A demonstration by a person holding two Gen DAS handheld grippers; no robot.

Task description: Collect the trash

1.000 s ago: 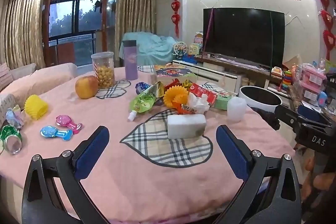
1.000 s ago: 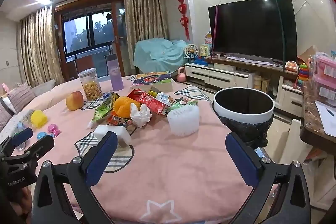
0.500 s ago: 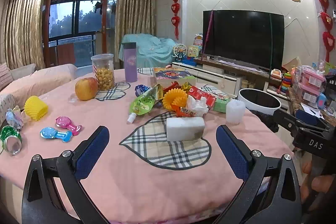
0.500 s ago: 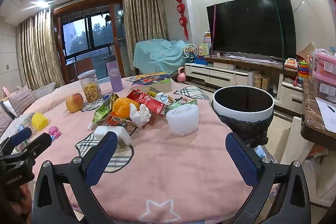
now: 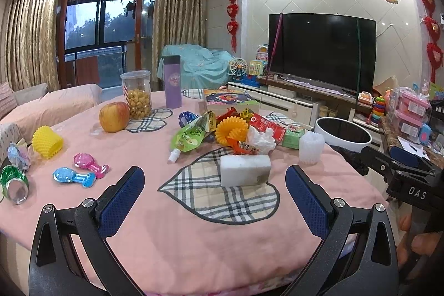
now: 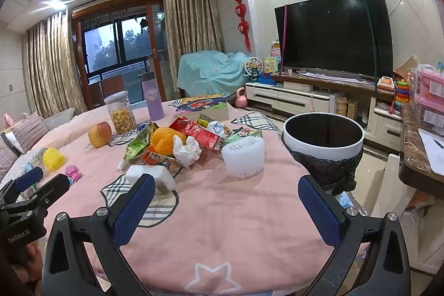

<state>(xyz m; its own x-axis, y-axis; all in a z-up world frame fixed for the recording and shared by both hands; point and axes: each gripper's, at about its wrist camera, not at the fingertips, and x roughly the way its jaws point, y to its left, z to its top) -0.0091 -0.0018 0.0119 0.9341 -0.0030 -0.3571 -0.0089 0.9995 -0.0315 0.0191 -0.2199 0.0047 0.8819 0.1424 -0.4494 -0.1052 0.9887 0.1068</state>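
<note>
The left gripper (image 5: 212, 201) is held with its jaws spread wide and nothing between them. Straight ahead of the jaws, a short way beyond the tips, a white foam block (image 5: 245, 170) lies flat on the pink tablecloth (image 5: 194, 240). Beyond the block sits the litter pile: a crumpled tissue (image 5: 260, 139), a green pouch (image 5: 191, 135), a red wrapper (image 5: 267, 124) and an orange foam net (image 5: 231, 128).

The right gripper (image 6: 224, 208) likewise has its jaws fully apart and empty. Ahead of them and slightly left stands a white foam net sleeve (image 6: 243, 157); past the right jaw, beyond the table edge, is the bin (image 6: 323, 149), lined with a black bag.

Handling judgement: all the litter appears light.
- Foam block: stiff but crushable. Grip across its short width, mid-length.
- Tissue: soft. Pinch the bulk.
- Wrappers: thin and probably slippery. Take a raised fold or edge.
- Net sleeve: springy. Close on one wall, or it may collapse.

The apple (image 5: 114, 116) and the jar (image 5: 136, 95), left of the jaws, are not litter.
</note>
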